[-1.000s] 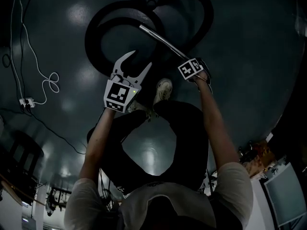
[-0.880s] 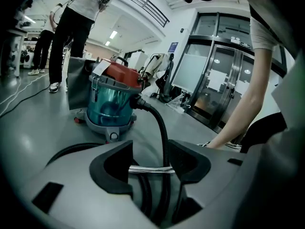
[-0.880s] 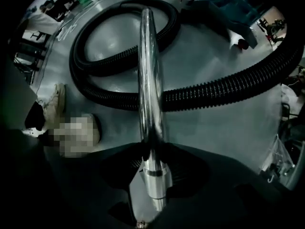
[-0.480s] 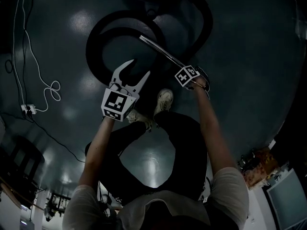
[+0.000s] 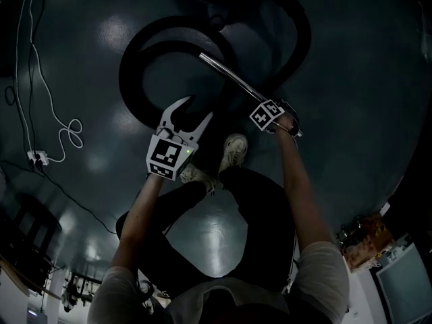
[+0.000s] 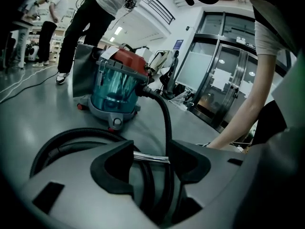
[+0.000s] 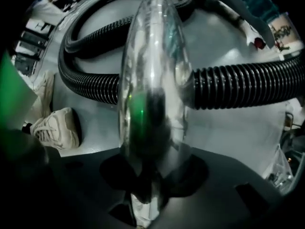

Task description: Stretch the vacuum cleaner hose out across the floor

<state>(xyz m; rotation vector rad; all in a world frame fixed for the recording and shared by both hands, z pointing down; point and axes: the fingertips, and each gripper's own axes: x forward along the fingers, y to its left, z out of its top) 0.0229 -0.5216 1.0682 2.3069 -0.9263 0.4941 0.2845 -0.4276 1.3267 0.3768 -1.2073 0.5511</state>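
Both grippers are sitting lower over the floor than a second ago, and the right gripper's jaws have just been closing. They are now pinching the near end of the chrome wand tube, which is slanting away from the right gripper across the hose.

The left gripper is hanging wide open with nothing gripped. Its tips are hovering just by the near curve of the black corrugated hose. Looking along the left gripper, the tube and hose loops are showing beyond the gap.

That hose is still lying coiled in loops ahead of the person's sneakers. It is running back to the teal canister vacuum. A white cable is trailing well off to the left.
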